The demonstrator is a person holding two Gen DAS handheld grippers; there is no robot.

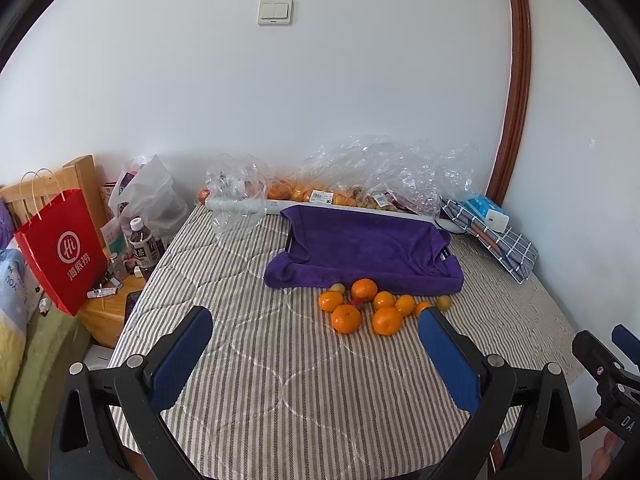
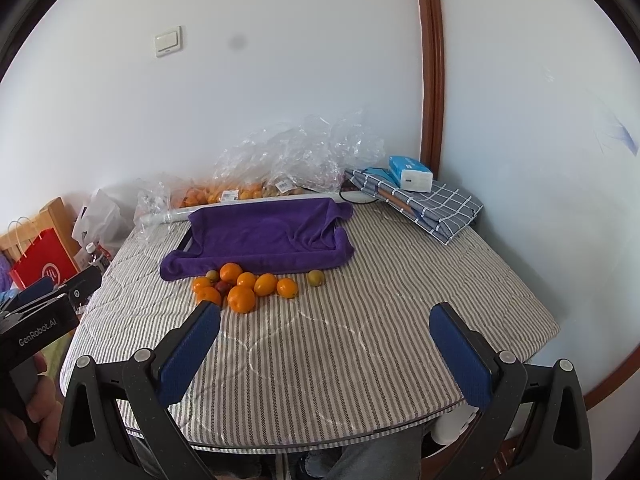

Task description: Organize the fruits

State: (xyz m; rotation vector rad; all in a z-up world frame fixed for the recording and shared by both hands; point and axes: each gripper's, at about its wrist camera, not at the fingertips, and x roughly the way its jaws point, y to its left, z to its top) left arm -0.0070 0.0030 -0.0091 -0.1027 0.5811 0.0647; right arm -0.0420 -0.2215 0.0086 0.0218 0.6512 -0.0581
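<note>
Evidently nothing has been sorted yet. The table [image 2: 400,320], under a striped cloth, carries a purple towel [image 2: 264,236] draped over what looks like a tray, and nothing lies on the towel. The loose fruits [image 2: 244,284] sit in a cluster on the cloth just in front of the towel's near edge: several oranges, a couple of small yellow-green fruits [image 1: 443,303], one of them a little apart to the right, and something small and red among them. More fruit lies in clear plastic bags [image 1: 360,172] against the wall, so the whole job looks to be ahead.

The left gripper [image 1: 316,332] and the right gripper [image 2: 325,330] hover over the near part of the table, jaws spread wide, holding nothing.

Writing, by size: a red paper bag [image 1: 60,248] beside the table bears a round white logo and Chinese characters; the left gripper's body reads "GenRobot.AI" in the right wrist view; price labels on the bags are too small to read.
</note>
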